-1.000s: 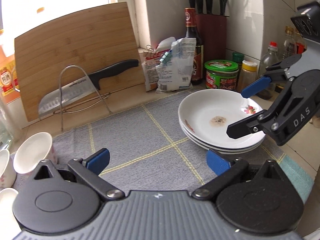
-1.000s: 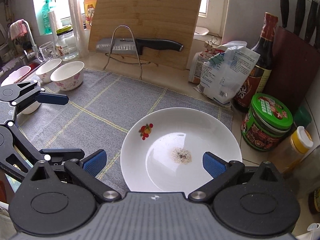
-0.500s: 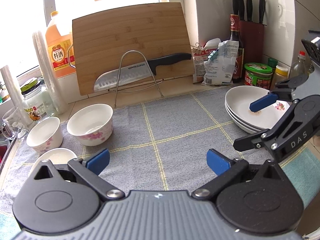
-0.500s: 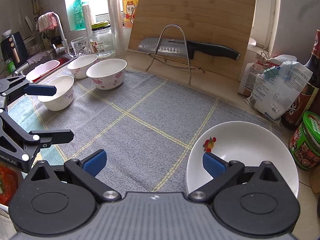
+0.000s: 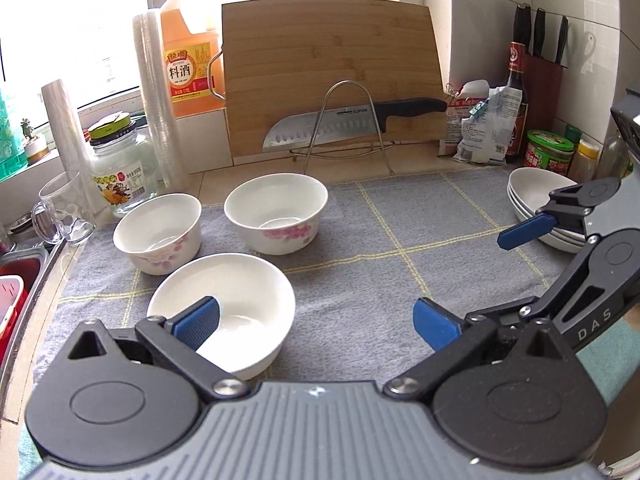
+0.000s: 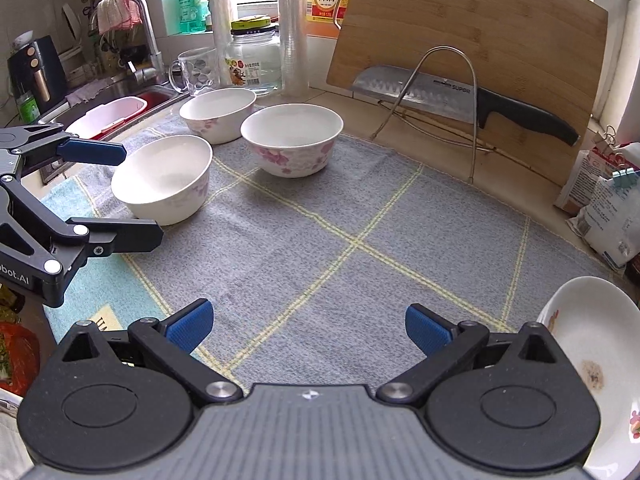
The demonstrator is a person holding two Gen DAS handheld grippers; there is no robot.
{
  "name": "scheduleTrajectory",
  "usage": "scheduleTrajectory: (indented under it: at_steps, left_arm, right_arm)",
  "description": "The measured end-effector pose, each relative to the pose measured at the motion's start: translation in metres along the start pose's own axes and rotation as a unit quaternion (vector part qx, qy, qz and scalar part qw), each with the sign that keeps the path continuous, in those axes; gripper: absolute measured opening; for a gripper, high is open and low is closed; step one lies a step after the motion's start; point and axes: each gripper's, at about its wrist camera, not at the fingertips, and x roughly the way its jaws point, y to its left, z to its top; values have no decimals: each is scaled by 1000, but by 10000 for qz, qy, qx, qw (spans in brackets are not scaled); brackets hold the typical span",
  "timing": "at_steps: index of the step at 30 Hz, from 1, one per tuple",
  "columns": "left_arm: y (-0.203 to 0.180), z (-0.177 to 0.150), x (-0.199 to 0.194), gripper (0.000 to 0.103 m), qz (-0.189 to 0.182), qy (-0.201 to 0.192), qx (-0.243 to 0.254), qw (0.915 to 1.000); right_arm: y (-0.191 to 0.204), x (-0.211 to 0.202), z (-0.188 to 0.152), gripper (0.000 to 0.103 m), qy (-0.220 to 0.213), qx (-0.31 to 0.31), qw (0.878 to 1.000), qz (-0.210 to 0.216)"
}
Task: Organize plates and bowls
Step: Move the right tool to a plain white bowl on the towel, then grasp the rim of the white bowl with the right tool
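Three white bowls with pink flowers stand on the grey mat [image 5: 400, 288]: a near bowl [image 5: 240, 300], a left bowl [image 5: 158, 232] and a back bowl [image 5: 276, 212]. My left gripper [image 5: 316, 324] is open, and its left pad overlaps the near bowl's rim in the left wrist view. From the right wrist view the left gripper [image 6: 108, 194] sits at the near bowl's [image 6: 168, 184] left side; whether they touch is unclear. Stacked white plates [image 5: 532, 190] rest at the mat's right end. My right gripper [image 6: 307, 328] is open over bare mat, with the plates [image 6: 596, 344] at its right.
A bamboo cutting board [image 5: 332, 72] leans on the back wall behind a knife [image 5: 352, 124] in a wire rack. At back left are a jar [image 5: 120, 168], a glass mug [image 5: 66, 212] and an orange bottle [image 5: 188, 60]. The sink [image 6: 108, 114] lies left; bags and condiment jars [image 5: 548, 150] crowd the right.
Both grippers swung left, away from the stacked plates and toward the bowls. The left gripper now sits at the near bowl. Both stayed open and hold nothing.
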Motion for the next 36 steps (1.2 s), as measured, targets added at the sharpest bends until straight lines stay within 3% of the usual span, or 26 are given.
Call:
scheduleTrajectory:
  at_steps: [14,27,36]
  left_arm:
    - [76,-35,11,102,-3,187,278,9994]
    - [85,-40,31,101,-414,83,579,9974]
    - [83,-39,37,92,-730,48,799,9941]
  right_arm:
    - [54,40,59,103,-64,234,9991,335]
    - [81,85,90,103,-148,511,9947,875]
    - [80,105,100,93,-31,608,9919,1113]
